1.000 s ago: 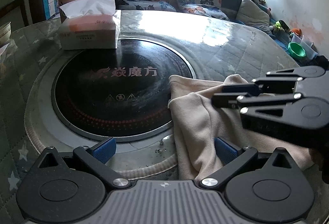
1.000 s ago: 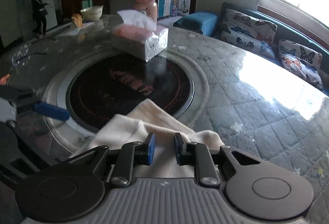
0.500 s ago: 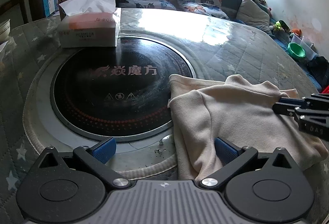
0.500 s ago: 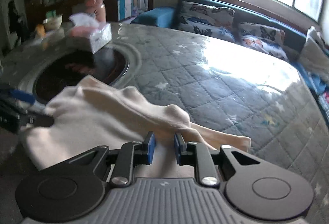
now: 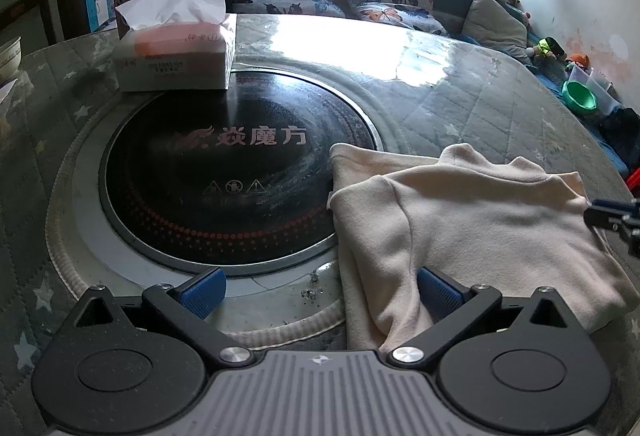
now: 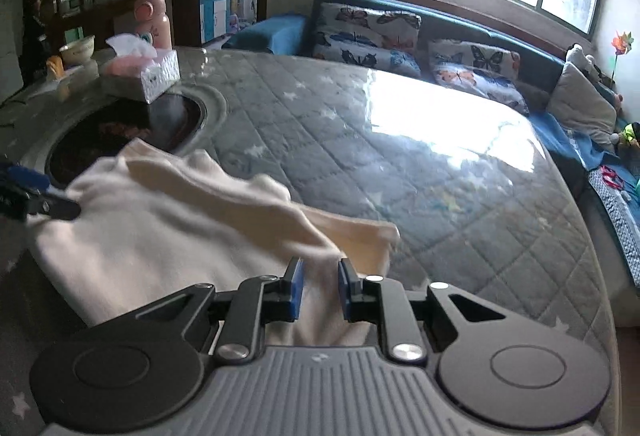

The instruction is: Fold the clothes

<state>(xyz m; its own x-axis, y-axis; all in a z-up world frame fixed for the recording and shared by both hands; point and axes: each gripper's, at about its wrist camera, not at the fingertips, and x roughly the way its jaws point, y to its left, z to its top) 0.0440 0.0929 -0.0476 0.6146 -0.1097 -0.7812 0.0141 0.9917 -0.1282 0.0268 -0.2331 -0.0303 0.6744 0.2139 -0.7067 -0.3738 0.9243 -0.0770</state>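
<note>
The right gripper [image 6: 319, 286] is pinching a fold of the cream garment [image 5: 460, 220], its jaws standing nearly closed on the cloth. The left gripper [image 5: 320, 292] is standing wide open, its right finger [image 5: 438, 292] touching the garment's near edge without clamping it. The garment is lying on the quilted worktop [image 6: 420, 164], overlapping the black cooktop [image 5: 224, 180]. Only the left view is showing the cooktop's lettering; only the right view is showing the bowl [image 6: 78, 48].

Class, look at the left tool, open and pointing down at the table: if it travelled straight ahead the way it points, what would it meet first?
Probably the black round cooktop set into the table, ahead of the left tool; the cream garment lies just right of that line. Depth is uncertain.
</note>
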